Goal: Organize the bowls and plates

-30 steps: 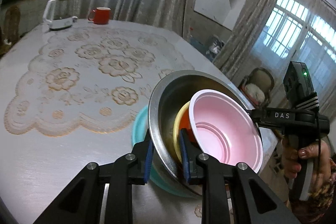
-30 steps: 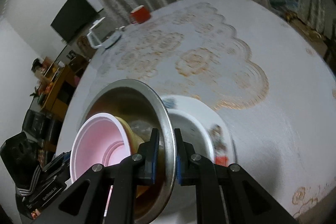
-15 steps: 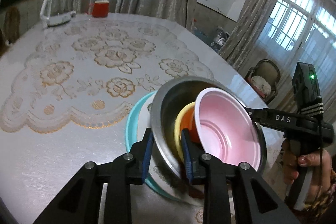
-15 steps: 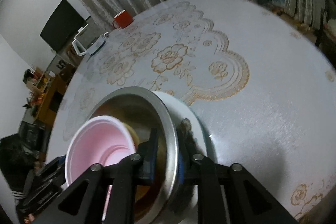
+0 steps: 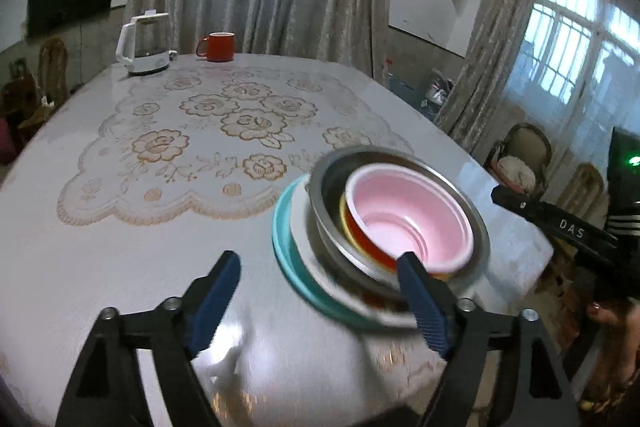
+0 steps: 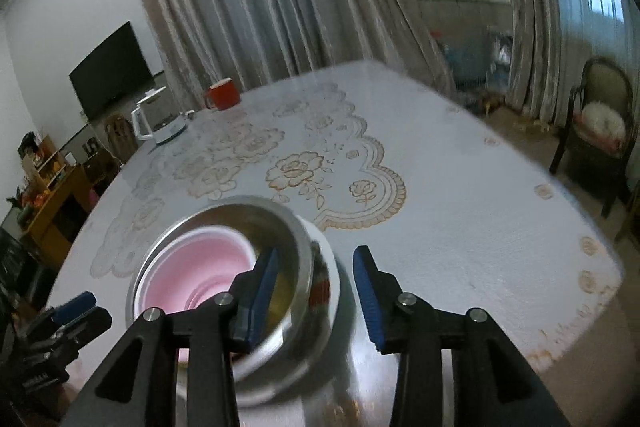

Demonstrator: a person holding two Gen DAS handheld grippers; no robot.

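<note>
Lace-patterned surface (image 5: 120, 267) carrying one nested stack of dishes.
Both claws are hanging spread apart and gripping nothing: left claw (image 5: 320, 291) at lower centre, right claw (image 6: 316, 291) straddling the steel bowl (image 5: 478, 227) rim. Inside it a pink bowl (image 5: 404, 215) is sitting, over a teal plate (image 5: 282, 247), right of centre. Upper left, a kettle (image 5: 142, 43) and red mug (image 5: 218, 47) are standing.

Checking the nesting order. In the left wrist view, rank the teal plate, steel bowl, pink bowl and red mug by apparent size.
1. teal plate, widest rim, partly covered
2. steel bowl
3. pink bowl
4. red mug, smallest here, but it stands far back on the table, so its true size is unsure.
</note>
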